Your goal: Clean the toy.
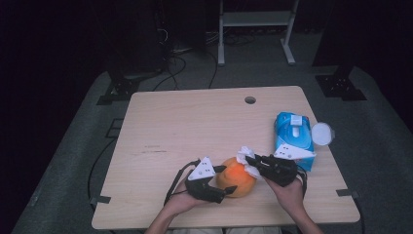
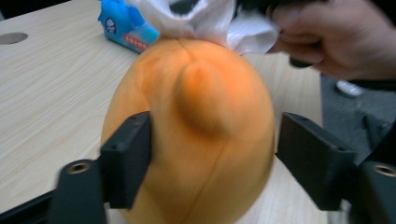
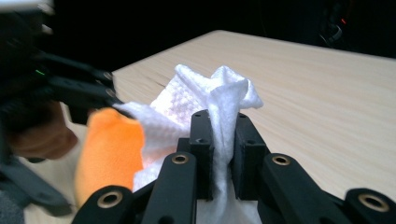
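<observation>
Left claw (image 1: 227,179): jaws apart, flanking the orange fruit (image 1: 237,177); one jaw looks to touch the skin, the other stands clear. Fruit: near edge of surface (image 1: 185,122), underside hidden. Right claw (image 1: 250,160): clamped on white tissue (image 1: 244,154), pressed against the fruit's right side. Blue wipes pack (image 1: 292,136): right of fruit, partly covered by the claw.
</observation>
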